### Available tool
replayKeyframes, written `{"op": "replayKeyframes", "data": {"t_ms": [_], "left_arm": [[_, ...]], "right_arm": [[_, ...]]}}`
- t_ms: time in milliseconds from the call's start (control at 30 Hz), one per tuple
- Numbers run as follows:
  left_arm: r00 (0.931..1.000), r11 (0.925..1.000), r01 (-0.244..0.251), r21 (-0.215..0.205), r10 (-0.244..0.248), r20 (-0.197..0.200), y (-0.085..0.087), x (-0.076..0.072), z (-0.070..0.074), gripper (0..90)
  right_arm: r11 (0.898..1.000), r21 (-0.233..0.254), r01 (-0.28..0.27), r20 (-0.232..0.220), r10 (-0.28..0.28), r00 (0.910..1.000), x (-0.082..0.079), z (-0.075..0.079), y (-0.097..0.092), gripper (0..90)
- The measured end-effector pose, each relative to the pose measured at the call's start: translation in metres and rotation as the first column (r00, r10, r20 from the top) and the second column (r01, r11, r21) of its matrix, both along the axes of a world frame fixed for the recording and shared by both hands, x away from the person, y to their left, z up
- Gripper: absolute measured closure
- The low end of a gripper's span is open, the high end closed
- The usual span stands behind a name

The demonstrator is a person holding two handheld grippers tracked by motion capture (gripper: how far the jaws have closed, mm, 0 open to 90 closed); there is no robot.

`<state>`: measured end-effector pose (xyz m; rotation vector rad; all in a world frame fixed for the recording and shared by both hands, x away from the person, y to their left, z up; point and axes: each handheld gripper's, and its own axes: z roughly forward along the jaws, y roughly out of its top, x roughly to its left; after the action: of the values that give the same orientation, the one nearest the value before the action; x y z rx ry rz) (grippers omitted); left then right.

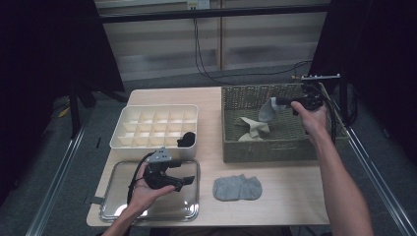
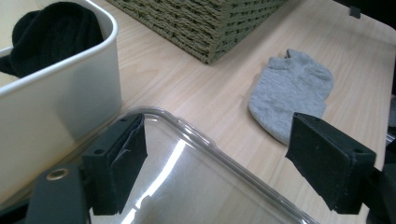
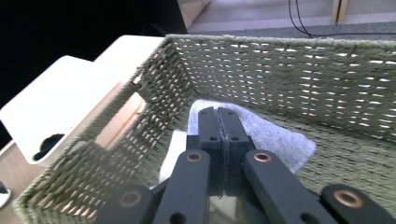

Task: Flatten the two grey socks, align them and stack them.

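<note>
My right gripper (image 1: 281, 103) (image 3: 218, 117) is shut on a light grey sock (image 1: 267, 111) (image 3: 281, 136), which hangs from its jaws above the inside of a green wicker basket (image 1: 269, 152) (image 3: 289, 65). A cream sock (image 1: 253, 129) lies on the basket floor. A second grey sock (image 1: 237, 188) (image 2: 292, 88) lies flat on the table in front of the basket. My left gripper (image 1: 184, 180) (image 2: 217, 168) stands open with nothing between its jaws, over a clear plastic tray (image 1: 118, 209) (image 2: 205, 191).
A white divided box (image 1: 152, 151) (image 2: 60, 107) stands behind the tray, with a rolled black sock (image 1: 187, 139) (image 2: 51, 32) in its front right compartment. Cables run along the floor beyond the wooden table (image 1: 290, 196).
</note>
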<state>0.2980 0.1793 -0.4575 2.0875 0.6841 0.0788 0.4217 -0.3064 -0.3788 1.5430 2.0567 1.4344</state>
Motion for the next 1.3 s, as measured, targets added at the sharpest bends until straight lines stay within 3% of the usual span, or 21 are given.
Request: {"op": "replayKeyframes", "data": {"t_ms": [400,600,967,1300], "left_arm": [[0.9994,0.9990,0.033,0.028,-0.033,-0.007,-0.004,-0.008,-0.004,19.5],[0.9998,0.9993,0.018,0.032,-0.018,-0.005,-0.001,-0.008,-0.005,19.5],[0.9997,0.9991,0.026,0.033,-0.026,-0.002,-0.001,-0.008,-0.005,22.6],[0.9998,0.9994,0.018,0.031,-0.018,0.009,-0.001,-0.008,-0.004,23.1]], "right_arm": [[0.998,0.052,-0.036,0.077,0.032,0.9965,-0.026,0.018,0.005,89.9],[0.996,0.070,-0.048,0.093,0.042,0.9948,-0.039,0.021,0.009,89.9],[0.994,0.080,-0.076,0.169,0.062,0.9837,-0.063,0.048,0.015,89.8],[0.990,0.093,-0.104,0.217,0.082,0.9728,-0.081,0.064,0.019,89.8]]}}
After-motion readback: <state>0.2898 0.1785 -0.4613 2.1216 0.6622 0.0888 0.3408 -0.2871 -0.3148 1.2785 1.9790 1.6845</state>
